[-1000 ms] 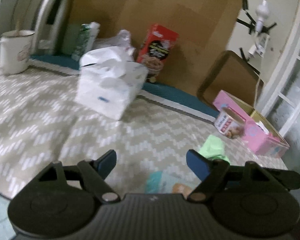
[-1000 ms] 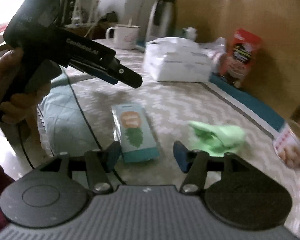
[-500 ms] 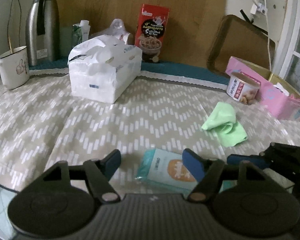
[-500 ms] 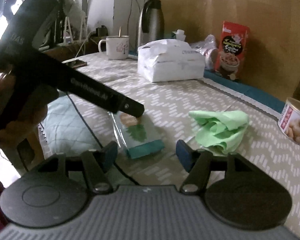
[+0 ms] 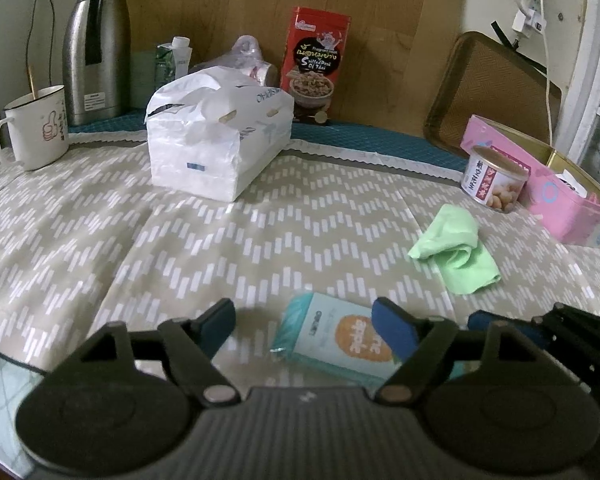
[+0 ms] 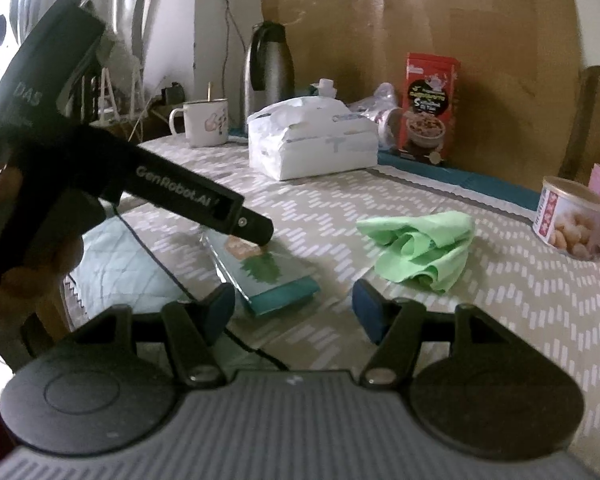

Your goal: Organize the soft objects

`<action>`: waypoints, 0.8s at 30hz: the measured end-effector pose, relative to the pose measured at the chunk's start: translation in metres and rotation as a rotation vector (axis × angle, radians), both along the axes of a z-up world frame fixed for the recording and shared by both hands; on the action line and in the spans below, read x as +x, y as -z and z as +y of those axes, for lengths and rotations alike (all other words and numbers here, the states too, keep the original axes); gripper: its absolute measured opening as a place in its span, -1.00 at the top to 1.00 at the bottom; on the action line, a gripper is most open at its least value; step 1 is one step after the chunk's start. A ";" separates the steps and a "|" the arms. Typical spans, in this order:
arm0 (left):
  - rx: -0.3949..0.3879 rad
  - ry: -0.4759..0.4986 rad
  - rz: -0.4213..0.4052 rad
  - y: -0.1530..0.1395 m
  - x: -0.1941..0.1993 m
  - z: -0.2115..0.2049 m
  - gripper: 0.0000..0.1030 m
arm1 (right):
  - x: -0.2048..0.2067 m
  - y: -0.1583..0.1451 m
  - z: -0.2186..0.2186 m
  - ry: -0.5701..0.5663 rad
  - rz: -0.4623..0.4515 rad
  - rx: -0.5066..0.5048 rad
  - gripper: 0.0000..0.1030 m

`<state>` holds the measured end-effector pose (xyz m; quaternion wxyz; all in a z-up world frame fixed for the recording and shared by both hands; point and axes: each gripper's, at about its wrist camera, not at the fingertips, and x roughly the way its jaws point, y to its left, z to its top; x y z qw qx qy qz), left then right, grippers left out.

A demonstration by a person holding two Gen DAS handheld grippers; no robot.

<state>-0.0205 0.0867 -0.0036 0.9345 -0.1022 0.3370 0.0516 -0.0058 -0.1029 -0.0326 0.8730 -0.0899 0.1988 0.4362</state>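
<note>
A teal tissue pack (image 5: 334, 338) (image 6: 266, 270) lies flat near the table's front edge. A crumpled green cloth (image 5: 456, 250) (image 6: 420, 246) lies to its right. A white tissue bag (image 5: 216, 140) (image 6: 312, 144) stands further back. My left gripper (image 5: 306, 326) is open, low over the pack, with the pack near its right finger; its body (image 6: 140, 184) shows in the right wrist view, tip just above the pack. My right gripper (image 6: 294, 306) is open and empty, just before the pack's near end; its fingertips (image 5: 482, 320) show in the left wrist view.
At the back stand a white mug (image 5: 36, 128), a steel flask (image 5: 96, 48), a red snack box (image 5: 314, 64) and a leaning brown tray (image 5: 488, 96). A can (image 5: 492, 180) and a pink box (image 5: 560, 196) stand at the right. A teal cushion (image 6: 120, 264) lies beyond the table's left edge.
My left gripper has come down and levelled over the tissue pack. My right gripper has edged closer to the pack. Both stay open.
</note>
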 end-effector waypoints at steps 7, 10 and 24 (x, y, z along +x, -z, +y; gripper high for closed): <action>-0.001 0.002 -0.003 0.000 -0.003 -0.001 -0.54 | -0.003 0.000 0.000 0.027 0.021 0.019 -0.95; -0.001 -0.001 -0.002 0.000 -0.003 -0.002 -0.57 | -0.002 0.002 -0.002 0.029 0.037 0.027 -1.00; 0.006 -0.028 0.002 0.000 -0.006 0.002 -0.77 | -0.003 0.002 -0.002 0.045 0.037 0.031 -1.00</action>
